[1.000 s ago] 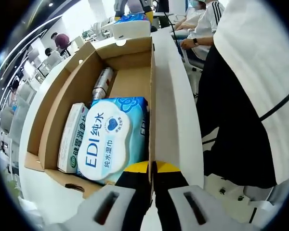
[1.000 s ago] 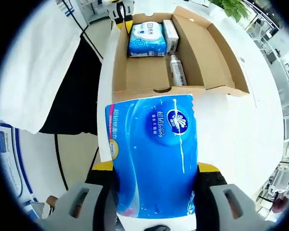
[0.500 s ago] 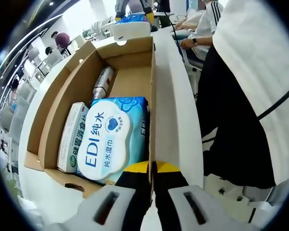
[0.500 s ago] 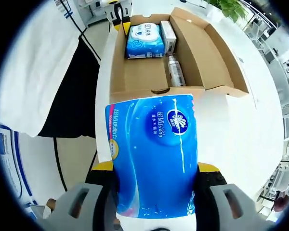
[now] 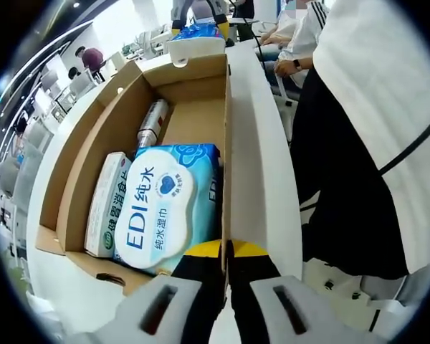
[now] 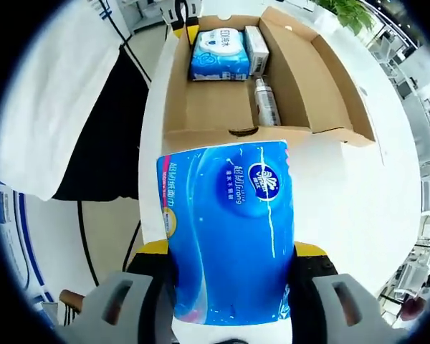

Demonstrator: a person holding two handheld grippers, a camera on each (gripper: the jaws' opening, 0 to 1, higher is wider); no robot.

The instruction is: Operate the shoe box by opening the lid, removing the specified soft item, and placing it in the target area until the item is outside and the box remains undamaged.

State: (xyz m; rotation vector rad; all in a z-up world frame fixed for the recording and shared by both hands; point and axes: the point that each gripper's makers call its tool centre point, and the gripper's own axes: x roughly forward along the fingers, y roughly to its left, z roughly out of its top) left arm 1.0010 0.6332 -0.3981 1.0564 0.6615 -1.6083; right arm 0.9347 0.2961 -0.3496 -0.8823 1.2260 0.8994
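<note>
An open cardboard shoe box [image 5: 93,136] lies on a white table. Inside it are a light blue wet wipes pack [image 5: 161,208], a white and green carton [image 5: 107,204] and a silver bottle [image 5: 152,123]. My left gripper [image 5: 226,252] is shut on the box's near side wall. At the box's far end the blue tissue pack [image 5: 199,30] hangs outside the box. In the right gripper view my right gripper [image 6: 229,252] is shut on that blue tissue pack [image 6: 229,222], held above the table just short of the box [image 6: 215,107]. The left gripper [image 6: 180,13] shows at the box's far end.
A person in a white top and black trousers [image 5: 358,143] stands close along the table's edge [image 6: 50,93]. The white table [image 6: 344,201] spreads out beside the box. Seated people [image 5: 301,36] and desks are in the background, and a green plant [image 6: 347,11] is past the box.
The right gripper view has shifted slightly relative to the box, with the blue pack still held. The left gripper has stayed on the box wall. A seated person in the background has moved an arm.
</note>
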